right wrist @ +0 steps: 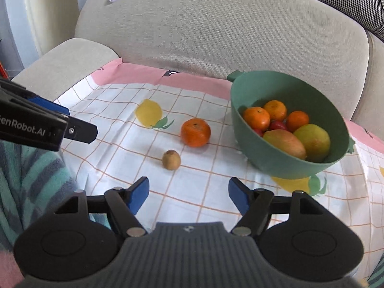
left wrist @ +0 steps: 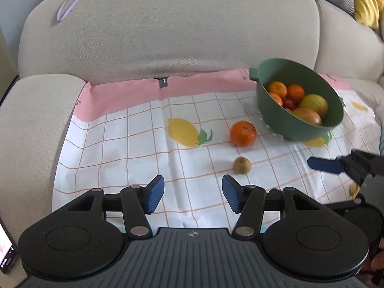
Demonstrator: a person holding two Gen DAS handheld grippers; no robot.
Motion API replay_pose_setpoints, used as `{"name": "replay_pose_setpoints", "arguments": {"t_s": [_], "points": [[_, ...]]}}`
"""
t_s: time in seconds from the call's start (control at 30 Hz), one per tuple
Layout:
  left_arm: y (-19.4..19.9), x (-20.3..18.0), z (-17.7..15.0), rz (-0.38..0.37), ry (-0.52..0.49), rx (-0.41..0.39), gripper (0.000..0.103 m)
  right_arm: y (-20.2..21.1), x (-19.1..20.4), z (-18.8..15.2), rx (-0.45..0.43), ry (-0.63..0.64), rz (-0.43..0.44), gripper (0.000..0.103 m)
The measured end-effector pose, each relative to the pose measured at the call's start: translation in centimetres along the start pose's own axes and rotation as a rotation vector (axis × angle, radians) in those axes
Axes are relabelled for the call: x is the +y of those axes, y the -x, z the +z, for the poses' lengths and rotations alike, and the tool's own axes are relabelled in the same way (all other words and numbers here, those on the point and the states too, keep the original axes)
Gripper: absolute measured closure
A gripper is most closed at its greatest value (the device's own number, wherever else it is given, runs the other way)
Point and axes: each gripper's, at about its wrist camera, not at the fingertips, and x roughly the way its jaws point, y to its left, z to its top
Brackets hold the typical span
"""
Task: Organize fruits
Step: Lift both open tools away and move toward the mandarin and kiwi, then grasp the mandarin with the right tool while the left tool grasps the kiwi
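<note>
A beige fabric sofa (right wrist: 216, 31) carries the whole scene, its seat covered by a white checked plastic cloth (right wrist: 115, 158) with a pink border and printed lemons. On the cloth, toward its right, sits a tilted green plastic colander bowl (right wrist: 288, 168) with small side handles; inside it lie three orange mandarins, a yellow-green round fruit, an elongated yellow-red mango and some small red fruits partly hidden between them. Two fruits lie loose on the cloth: a round orange mandarin (right wrist: 195, 132) just left of the bowl, apart from it, and a small brown kiwi-like fruit (right wrist: 171, 159) near it, closer to the cameras. The step in hand looks like gathering the last loose fruit into the bowl. The right gripper (right wrist: 188, 195) hovers with its blue-padded jaws spread and nothing between them, the brown fruit just ahead of it; the left gripper (left wrist: 193, 195) is likewise spread and empty. The next move likely calls for lowering one gripper so its pads straddle a loose fruit, then closing gently, since round fruit can roll away.
</note>
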Motion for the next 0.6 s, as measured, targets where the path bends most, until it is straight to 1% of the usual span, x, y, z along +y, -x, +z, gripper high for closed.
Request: {"name": "replay_pose_setpoints", "arguments": {"t_s": [0.1,0.17,0.2,0.43,0.53,0.6], "points": [[-0.5,0.4,0.1,-0.023,0.027,-0.002,0.038,-0.4,0.8,0.2,0.003,0.005,0.011,0.033],[-0.8,0.4,0.2,-0.026,0.031,-0.002,0.038,-0.7,1.3,0.2,0.006,0.020,0.007,0.028],[-1.0,0.4,0.3,-0.027,0.030,0.000,0.038,-0.9,1.4,0.2,0.006,0.026,0.002,0.027],[-2.1,0.2,1.0,-0.036,0.016,0.017,0.038,-2.4,1.1,0.7,0.022,0.024,-0.016,0.027],[-2.5,0.2,1.3,-0.046,0.012,0.022,0.038,-3.0,0.7,1.1,0.019,0.016,-0.024,0.029],[-2.7,0.3,1.4,-0.057,0.010,0.023,0.038,-3.4,0.5,1.3,0.019,0.013,-0.028,0.035]]}}
